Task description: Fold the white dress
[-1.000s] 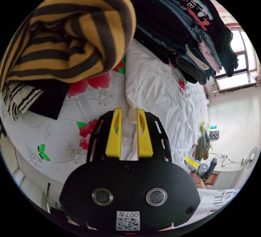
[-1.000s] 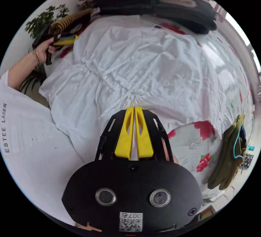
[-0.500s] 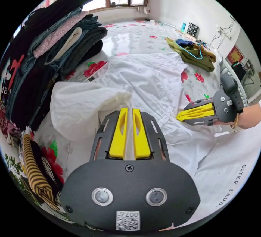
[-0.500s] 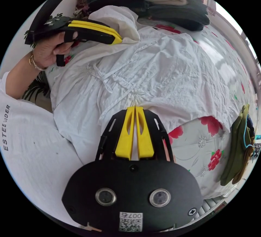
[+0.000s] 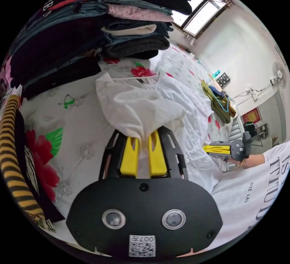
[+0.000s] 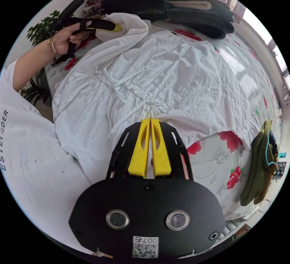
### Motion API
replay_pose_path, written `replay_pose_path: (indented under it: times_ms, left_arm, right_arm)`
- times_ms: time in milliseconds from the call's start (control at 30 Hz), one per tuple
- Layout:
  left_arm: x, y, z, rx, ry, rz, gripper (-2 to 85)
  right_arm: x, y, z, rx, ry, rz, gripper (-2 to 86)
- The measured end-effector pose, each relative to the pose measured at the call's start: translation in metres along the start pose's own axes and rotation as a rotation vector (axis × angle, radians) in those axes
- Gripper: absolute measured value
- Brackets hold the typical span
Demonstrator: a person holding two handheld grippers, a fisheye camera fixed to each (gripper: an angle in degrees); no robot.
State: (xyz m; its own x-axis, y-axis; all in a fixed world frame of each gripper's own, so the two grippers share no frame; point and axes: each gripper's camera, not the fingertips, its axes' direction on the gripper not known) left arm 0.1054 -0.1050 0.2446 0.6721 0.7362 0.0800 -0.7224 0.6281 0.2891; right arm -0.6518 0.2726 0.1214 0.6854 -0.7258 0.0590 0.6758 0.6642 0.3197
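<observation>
Dress: spread on bed, thin, soft, light; creases and slumps, so grip at seams/hems. L tongs pinch bunched sleeve, lifted. R tongs narrow, clamped on waist fabric w/ drawstring

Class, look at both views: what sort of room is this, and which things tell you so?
Probably a bedroom in a home: a white dress lies on a flowered bedsheet beside a stack of folded clothes, with a window behind.
</observation>
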Motion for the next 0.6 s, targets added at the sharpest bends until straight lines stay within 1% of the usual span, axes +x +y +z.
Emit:
replay_pose_path:
  times_ms: [67,133,167,200,233,267,300,367,433,500,533,600]
  left_arm:
    - [-0.002,-0.023,-0.008,-0.053,-0.017,0.045,-0.3]
    - [-0.005,-0.047,-0.035,-0.120,-0.103,0.096,-0.4]
    - [-0.006,-0.061,-0.056,-0.191,-0.240,0.147,-0.3]
    - [-0.008,-0.072,-0.073,-0.299,-0.419,0.187,0.1]
    - [-0.011,-0.076,-0.079,-0.365,-0.520,0.196,0.4]
    - [-0.020,-0.082,-0.090,-0.467,-0.727,0.182,2.1]
    - [-0.029,-0.083,-0.100,-0.520,-0.872,0.152,4.0]
    - [-0.037,-0.076,-0.115,-0.537,-0.917,0.087,6.3]
    - [-0.033,-0.057,-0.132,-0.462,-0.851,0.014,7.7]
    - [-0.021,-0.013,-0.151,-0.348,-0.799,-0.081,9.1]
    - [-0.017,0.001,-0.155,-0.319,-0.788,-0.105,9.4]
    - [0.003,0.064,-0.156,-0.237,-0.678,-0.153,10.1]
  right_arm:
    - [0.004,-0.001,0.001,-0.005,-0.007,0.008,-0.3]
    - [0.008,-0.001,0.002,-0.005,-0.016,0.020,-0.3]
    - [0.010,0.000,0.002,0.001,-0.022,0.030,-0.2]
    - [0.011,0.001,0.002,0.006,-0.024,0.035,-0.2]
    - [0.014,0.003,0.003,0.015,-0.027,0.042,-0.1]
    - [0.016,0.004,0.004,0.023,-0.031,0.049,0.0]
    - [0.017,0.005,0.004,0.025,-0.033,0.056,0.1]
    - [0.025,0.007,0.000,0.026,-0.028,0.096,0.9]
    - [0.032,0.014,-0.010,0.060,-0.022,0.127,2.0]
    - [0.042,0.030,-0.026,0.116,-0.034,0.167,3.1]
    - [0.050,0.043,-0.036,0.145,-0.048,0.197,3.8]
    - [0.061,0.065,-0.047,0.172,-0.076,0.237,4.9]
